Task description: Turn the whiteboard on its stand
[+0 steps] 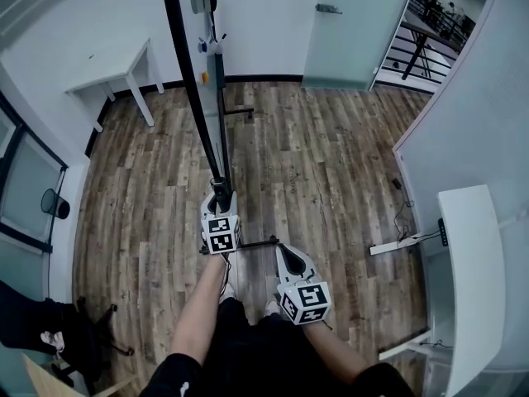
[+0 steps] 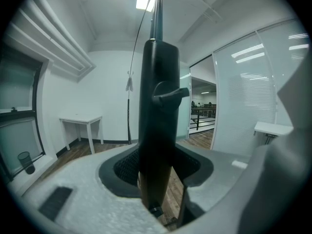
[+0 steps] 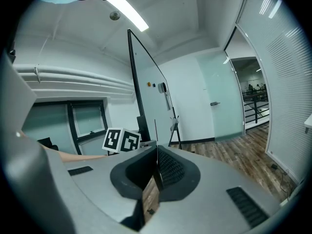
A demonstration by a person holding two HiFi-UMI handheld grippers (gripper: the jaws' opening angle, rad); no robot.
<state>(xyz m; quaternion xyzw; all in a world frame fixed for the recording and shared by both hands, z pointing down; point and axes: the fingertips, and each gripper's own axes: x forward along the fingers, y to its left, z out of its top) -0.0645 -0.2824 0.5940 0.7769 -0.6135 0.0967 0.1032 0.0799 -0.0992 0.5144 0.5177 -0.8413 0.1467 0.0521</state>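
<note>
The whiteboard [image 1: 190, 73] shows edge-on from above, its black frame running from the top of the head view down to my left gripper [image 1: 220, 197]. That gripper is shut on the frame's lower black edge [image 2: 158, 130], which fills the gap between the pads in the left gripper view. The stand's upright [image 1: 221, 98] and a floor foot [image 1: 248, 244] show beside it. My right gripper [image 1: 287, 255] hangs lower and to the right, shut and holding nothing, clear of the board. From the right gripper view the whiteboard [image 3: 151, 96] stands tall to the left, with the left gripper's marker cube [image 3: 121, 140] below it.
A white table [image 1: 116, 69] stands at the back left wall and a glass door [image 1: 355, 23] at the back right. A white desk [image 1: 471, 279] is along the right wall, with a power strip [image 1: 393, 245] and cables on the floor. A waste bin [image 1: 55, 203] stands left.
</note>
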